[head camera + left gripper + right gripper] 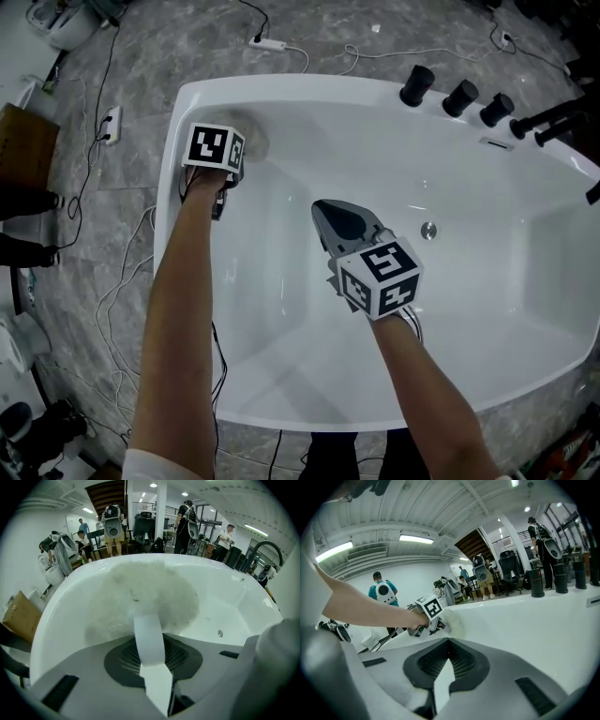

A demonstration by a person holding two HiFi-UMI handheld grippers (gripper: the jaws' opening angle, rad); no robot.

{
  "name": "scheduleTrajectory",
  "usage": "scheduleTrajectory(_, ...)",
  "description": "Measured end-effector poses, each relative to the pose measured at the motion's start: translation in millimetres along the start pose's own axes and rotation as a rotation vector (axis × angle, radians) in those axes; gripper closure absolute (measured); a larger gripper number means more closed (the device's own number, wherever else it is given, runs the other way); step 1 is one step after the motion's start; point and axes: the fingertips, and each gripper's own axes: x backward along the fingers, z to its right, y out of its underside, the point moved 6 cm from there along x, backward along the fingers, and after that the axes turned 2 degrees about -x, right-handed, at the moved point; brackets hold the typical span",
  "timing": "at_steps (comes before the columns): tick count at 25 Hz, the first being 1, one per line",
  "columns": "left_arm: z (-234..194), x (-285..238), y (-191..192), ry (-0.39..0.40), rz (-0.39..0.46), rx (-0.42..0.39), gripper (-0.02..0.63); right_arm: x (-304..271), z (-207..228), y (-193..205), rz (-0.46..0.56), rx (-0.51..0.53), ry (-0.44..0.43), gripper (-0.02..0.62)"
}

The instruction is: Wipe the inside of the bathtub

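Head view: left gripper point(232, 156) has its jaws clamped on the strap of a fluffy white wiping pad point(150, 597), pressed on the bathtub's point(281, 319) inner wall at the far left corner. Right gripper point(343, 225) hovers mid-tub, jaws pinched together on nothing. Guessing most of the inside is left to wipe.

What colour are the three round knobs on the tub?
Black. The knobs show best in the head view, on the white bathtub rim.

- A grey marbled floor point(141, 56) is seen, with the white bathtub point(281, 384) stood on it.
- A white power strip point(269, 43) is laid beyond the tub.
- Loose cables point(117, 291) are strewn along its left side.
- A brown box point(23, 145) is set at the far left.
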Motion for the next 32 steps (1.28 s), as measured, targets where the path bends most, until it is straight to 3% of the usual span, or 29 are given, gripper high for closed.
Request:
scheduleTrajectory(7,4.2,-2.1,-2.2,-0.008,-0.002,-0.011,0.508,-15.6,-7.7,-5.6,-0.097,-0.039,-0.032,0.575)
scheduleTrajectory(18,12.1,-5.7,-6.4,-0.031,-0.022,-0.014,0.508,-1.8,5.2,1.8,-0.112,-0.005,-0.042,0.575)
scheduleTrajectory(32,91.5,-16.6,-27.1,-0.004,-0.026,0.004,0.509,62.4,66.1,7.4,-0.095,-0.026,0.007,0.575)
